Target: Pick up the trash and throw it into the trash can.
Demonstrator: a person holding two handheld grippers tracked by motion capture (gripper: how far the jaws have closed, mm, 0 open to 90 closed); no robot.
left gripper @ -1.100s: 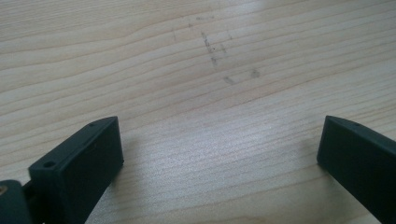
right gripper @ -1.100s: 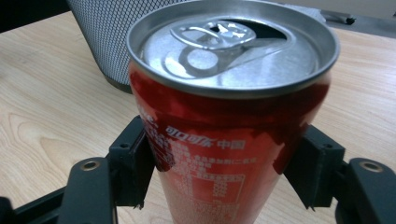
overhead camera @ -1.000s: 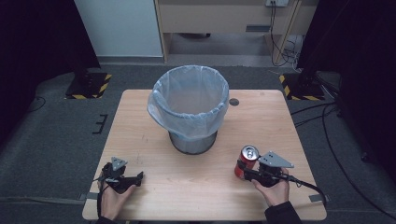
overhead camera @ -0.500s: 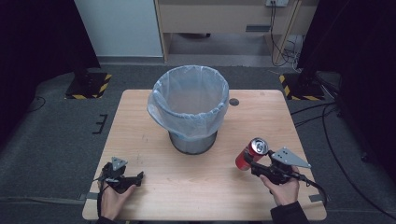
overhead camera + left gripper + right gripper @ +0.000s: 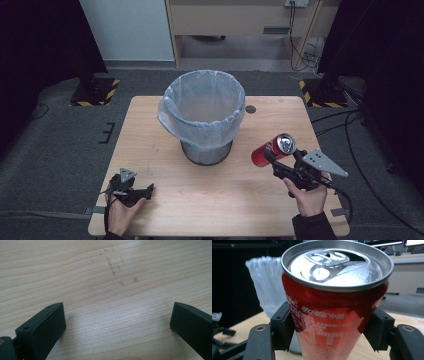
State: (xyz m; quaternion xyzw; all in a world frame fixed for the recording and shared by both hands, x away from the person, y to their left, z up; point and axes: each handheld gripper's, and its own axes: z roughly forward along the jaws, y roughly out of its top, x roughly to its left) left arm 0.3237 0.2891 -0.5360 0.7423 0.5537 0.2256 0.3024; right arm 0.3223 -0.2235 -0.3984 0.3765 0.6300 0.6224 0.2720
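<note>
Red can (image 5: pixel 270 149) has risen, clamped in right tool (image 5: pixel 274 159), seemingly clear of table (image 5: pixel 210 200).

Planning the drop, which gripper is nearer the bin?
Right. The right gripper, holding the can, is beside the bin; the left gripper sits near the table's front edge.

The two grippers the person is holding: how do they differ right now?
The right gripper is shut on a red can, while the left gripper is open with nothing between its jaws. The right gripper is lifted above the table and tilts the can toward the bin; the left gripper sits low at the table's near edge. Both have black jaws and a grey plate on top.
</note>
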